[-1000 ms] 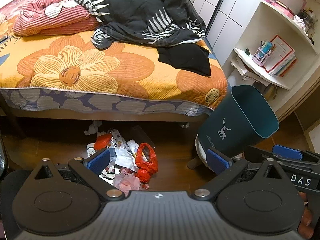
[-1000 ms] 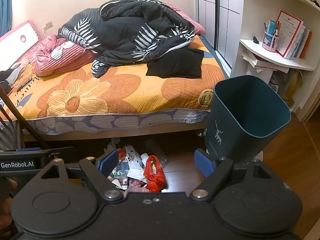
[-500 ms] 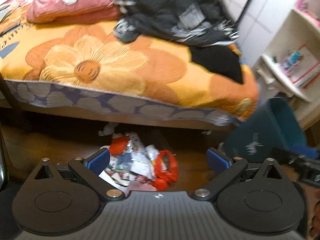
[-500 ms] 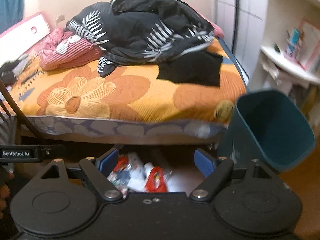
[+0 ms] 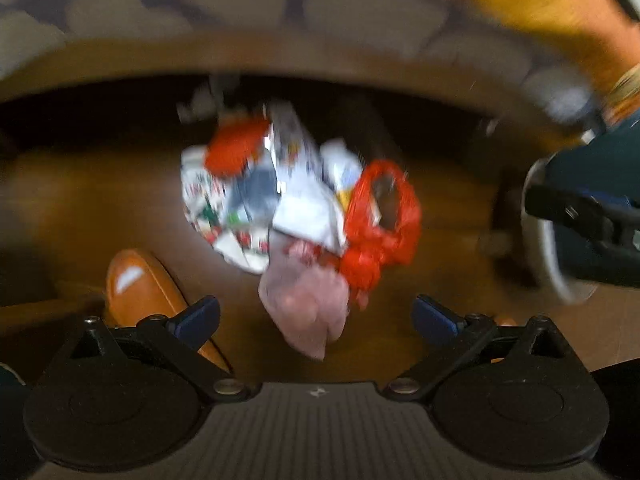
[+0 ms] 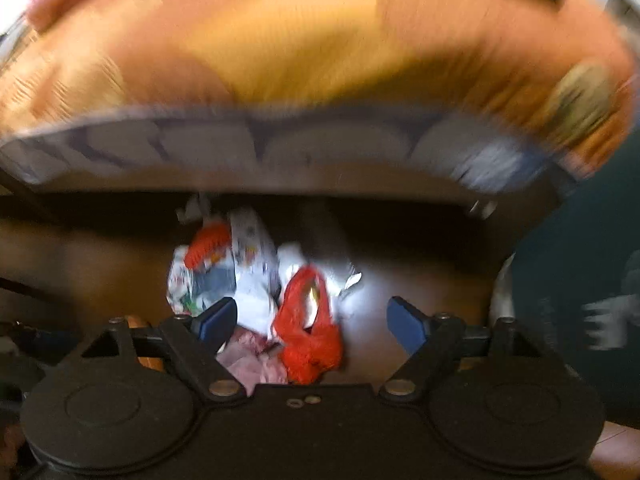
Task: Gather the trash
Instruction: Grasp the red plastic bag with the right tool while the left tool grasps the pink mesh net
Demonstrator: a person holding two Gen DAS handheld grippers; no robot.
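A pile of trash [image 5: 296, 196] lies on the wooden floor at the bed's edge: white printed wrappers, a red plastic bag [image 5: 380, 220] and a pale pink bag [image 5: 308, 304]. My left gripper [image 5: 316, 318] is open and empty, just above the pink bag. My right gripper [image 6: 312, 322] is open and empty over the pile [image 6: 240, 280], with the red bag [image 6: 308, 332] between its fingers. The dark teal bin [image 6: 580, 300] stands at the right; it also shows in the left wrist view [image 5: 600, 184]. Both views are blurred.
The bed [image 6: 320, 60] with its orange flowered cover overhangs the pile, with dark space under it. A brown shoe [image 5: 140, 292] is on the floor at the left. The right gripper's fingers [image 5: 580, 216] show at the left view's right edge.
Both grippers have dropped down and forward toward the trash pile; the bed top has left the left view. The pile now looks much larger. Both stay open.
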